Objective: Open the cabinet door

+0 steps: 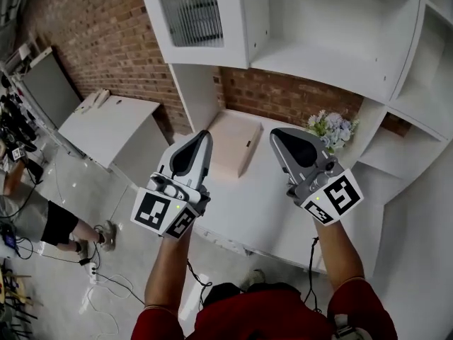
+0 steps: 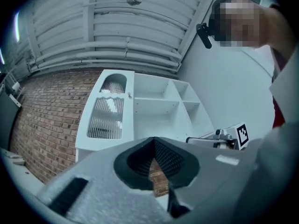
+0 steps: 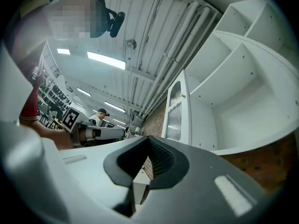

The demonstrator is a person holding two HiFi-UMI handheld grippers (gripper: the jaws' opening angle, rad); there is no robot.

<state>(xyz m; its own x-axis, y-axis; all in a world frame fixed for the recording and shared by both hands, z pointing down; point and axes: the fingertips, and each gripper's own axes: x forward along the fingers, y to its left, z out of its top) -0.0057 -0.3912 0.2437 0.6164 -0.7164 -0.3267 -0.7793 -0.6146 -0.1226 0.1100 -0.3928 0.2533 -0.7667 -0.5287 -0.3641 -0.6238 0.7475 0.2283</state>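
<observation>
The white cabinet door with ribbed glass point(image 1: 202, 13) already stands open, up ahead. The left hand-held gripper point(image 1: 199, 142) and the right hand-held gripper point(image 1: 283, 139) are pressed together, holding nothing. The job looks done.

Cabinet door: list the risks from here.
The door stands swung out, up ahead of the shut left tool; lifting that tool carelessly could knock it. The flowers stand close beside the shut right tool; a sideways sweep could tip them.
</observation>
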